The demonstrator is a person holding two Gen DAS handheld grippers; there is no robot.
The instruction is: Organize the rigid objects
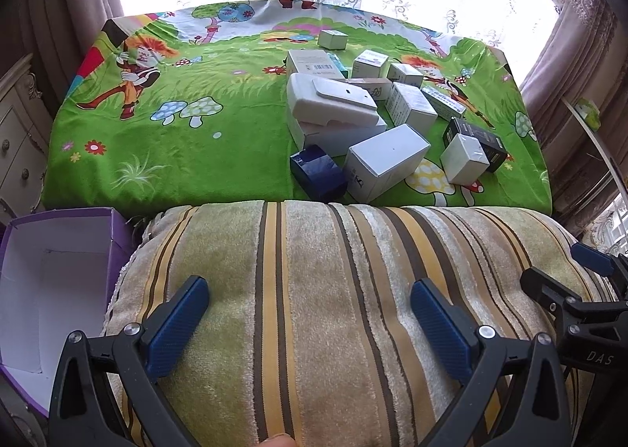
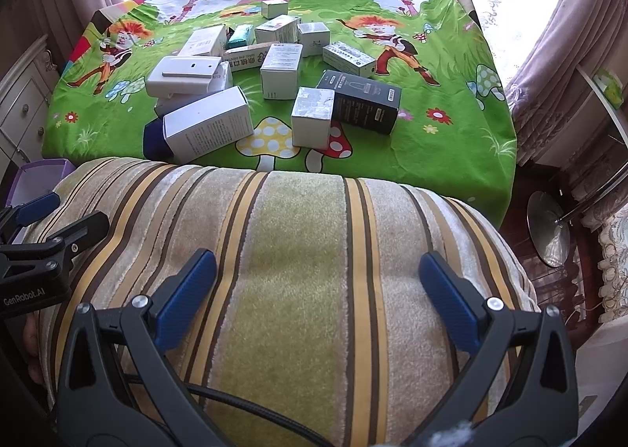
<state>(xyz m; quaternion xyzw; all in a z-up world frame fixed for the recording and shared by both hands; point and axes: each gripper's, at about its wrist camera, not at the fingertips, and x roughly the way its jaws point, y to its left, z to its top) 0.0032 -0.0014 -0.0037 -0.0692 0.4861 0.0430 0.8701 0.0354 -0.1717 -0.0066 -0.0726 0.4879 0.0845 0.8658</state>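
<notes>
While both of our grippers hover low over the striped cushion (image 1: pixel 314 309), we get a clear look at the job ahead. Our left gripper (image 1: pixel 310 309) has its blue fingers (image 1: pixel 176 325) spread wide with nothing between them, and our right gripper (image 2: pixel 318 290) is just as wide and just as empty. In the left wrist view the right gripper pokes in at about 3 o'clock; in the right wrist view the left one shows at 9 o'clock.

Beyond the cushion, at 12 o'clock, sits the table under a bright green cartoon cloth (image 1: pixel 165 156), and on it the jumble of boxes (image 2: pixel 274 66). From the right wrist, a long white box (image 2: pixel 208 125) lies tilted at the near edge around 11 o'clock, leaning over a dark blue box (image 1: pixel 318 176). Just right of it stands a small white cube-shaped box (image 2: pixel 312 117), touching a black box (image 2: pixel 363 101) lying flat behind it. Further back we see a tall white box (image 2: pixel 280 70) standing upright, a flat white case (image 2: pixel 182 72) stacked on other white pieces at 10 o'clock, a teal box (image 2: pixel 239 35), and several more small white cartons toward the window.

Down at 8 o'clock in the left wrist view, a purple box (image 1: pixel 55 270) stands open beside the cushion, its white inside showing.
</notes>
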